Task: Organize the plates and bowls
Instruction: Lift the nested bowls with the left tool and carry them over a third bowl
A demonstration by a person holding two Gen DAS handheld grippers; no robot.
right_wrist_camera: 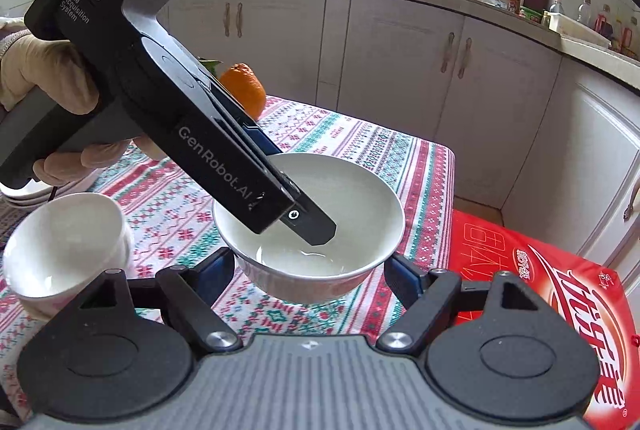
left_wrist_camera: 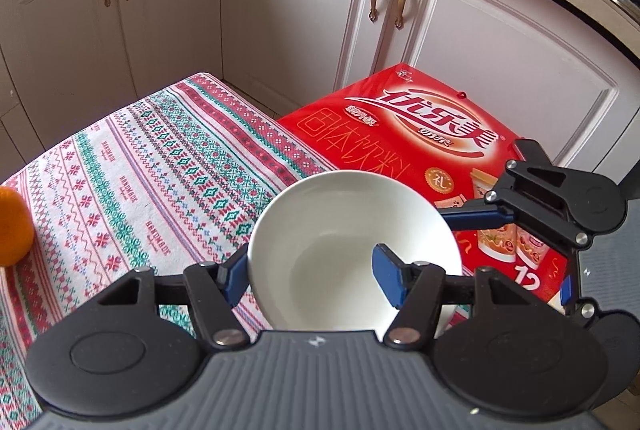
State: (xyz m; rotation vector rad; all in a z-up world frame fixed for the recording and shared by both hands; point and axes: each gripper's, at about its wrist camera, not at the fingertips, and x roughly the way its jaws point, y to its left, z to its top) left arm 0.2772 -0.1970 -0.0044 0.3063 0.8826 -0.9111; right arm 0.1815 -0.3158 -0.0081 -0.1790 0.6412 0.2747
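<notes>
A white bowl (left_wrist_camera: 352,246) (right_wrist_camera: 320,230) sits near the right edge of the patterned tablecloth (left_wrist_camera: 152,166). My left gripper (left_wrist_camera: 312,276) straddles the bowl's left rim, one blue finger outside and one inside, with a wide gap between them. My right gripper (right_wrist_camera: 310,272) is open, its blue fingers on either side of the bowl's base, apart from it. The left gripper's body (right_wrist_camera: 192,110) reaches into the bowl in the right wrist view. A second white bowl (right_wrist_camera: 64,242) stands to the left. Stacked white plates (right_wrist_camera: 48,194) lie behind it, mostly hidden.
An orange (right_wrist_camera: 244,90) (left_wrist_camera: 12,226) sits at the table's far side. A red printed box (left_wrist_camera: 432,158) (right_wrist_camera: 560,302) stands right of the table. White kitchen cabinets (left_wrist_camera: 312,10) are behind. The right gripper (left_wrist_camera: 560,202) shows in the left wrist view.
</notes>
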